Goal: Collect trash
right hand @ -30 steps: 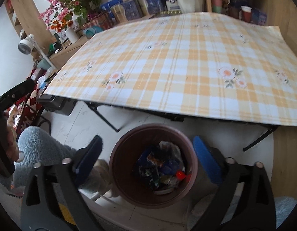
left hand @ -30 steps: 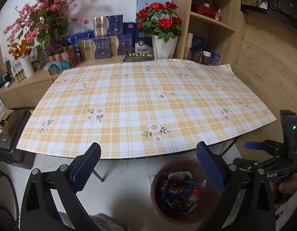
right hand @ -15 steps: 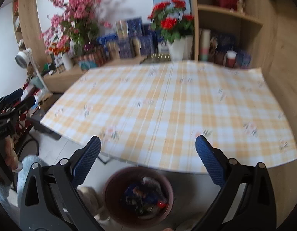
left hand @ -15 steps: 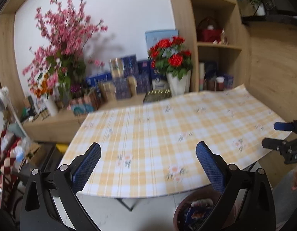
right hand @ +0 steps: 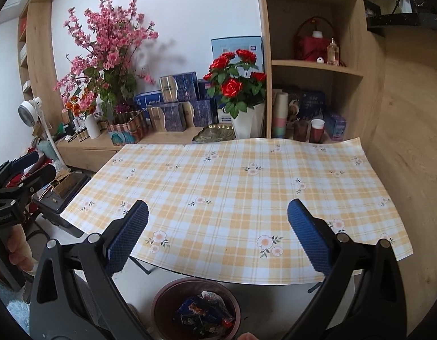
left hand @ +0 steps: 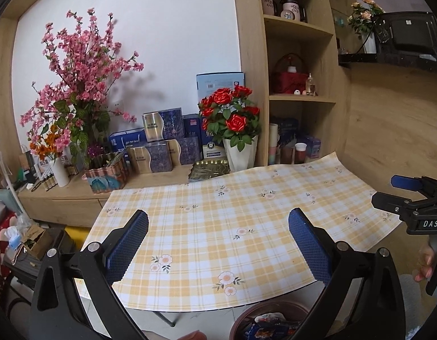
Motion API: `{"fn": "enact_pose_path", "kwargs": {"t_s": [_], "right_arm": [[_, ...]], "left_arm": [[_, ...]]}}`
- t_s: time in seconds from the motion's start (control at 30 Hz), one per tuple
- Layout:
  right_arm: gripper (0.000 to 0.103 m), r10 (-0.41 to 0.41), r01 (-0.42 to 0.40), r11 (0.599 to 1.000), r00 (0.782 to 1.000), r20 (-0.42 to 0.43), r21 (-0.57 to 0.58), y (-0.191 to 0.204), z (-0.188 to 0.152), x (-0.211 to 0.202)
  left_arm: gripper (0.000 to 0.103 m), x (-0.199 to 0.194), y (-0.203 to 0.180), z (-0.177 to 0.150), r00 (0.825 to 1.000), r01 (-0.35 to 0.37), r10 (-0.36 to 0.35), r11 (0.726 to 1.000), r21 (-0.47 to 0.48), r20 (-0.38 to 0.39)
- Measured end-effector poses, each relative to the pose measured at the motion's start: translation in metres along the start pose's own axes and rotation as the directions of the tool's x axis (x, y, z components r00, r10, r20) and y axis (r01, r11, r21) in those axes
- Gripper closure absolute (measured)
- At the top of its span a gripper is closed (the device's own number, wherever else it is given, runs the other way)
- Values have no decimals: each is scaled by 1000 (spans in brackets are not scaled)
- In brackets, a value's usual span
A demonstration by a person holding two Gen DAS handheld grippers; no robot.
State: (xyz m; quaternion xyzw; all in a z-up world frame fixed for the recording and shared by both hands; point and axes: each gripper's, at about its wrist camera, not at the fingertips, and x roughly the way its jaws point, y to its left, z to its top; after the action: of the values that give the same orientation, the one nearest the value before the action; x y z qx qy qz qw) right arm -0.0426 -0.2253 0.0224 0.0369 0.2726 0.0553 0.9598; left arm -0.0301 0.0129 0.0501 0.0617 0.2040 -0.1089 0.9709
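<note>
- The brown trash bin [right hand: 195, 308] stood on the floor just below the near edge of the checked tablecloth [right hand: 232, 187], holding crumpled blue and red wrappers [right hand: 202, 316].
- One bin showed; in the left wrist view only its rim was visible, cut off by the frame.
- Beyond the tablecloth stood one red rose pot [right hand: 236, 90] and one pink blossom arrangement [right hand: 105, 53].
- The left gripper [left hand: 218, 243] and the right gripper [right hand: 217, 240] hovered above the tablecloth's near edge, fingers spread wide, holding nothing.
</note>
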Motion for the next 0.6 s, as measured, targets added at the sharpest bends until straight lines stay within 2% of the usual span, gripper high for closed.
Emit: {"fn": "enact_pose_path", "kwargs": {"t_s": [0.6], "right_arm": [[6, -20, 20, 1000, 1000, -2, 15, -1, -3, -7]], "left_arm": [[6, 0, 1, 0, 1000, 1, -2, 999, -34, -23]]}}
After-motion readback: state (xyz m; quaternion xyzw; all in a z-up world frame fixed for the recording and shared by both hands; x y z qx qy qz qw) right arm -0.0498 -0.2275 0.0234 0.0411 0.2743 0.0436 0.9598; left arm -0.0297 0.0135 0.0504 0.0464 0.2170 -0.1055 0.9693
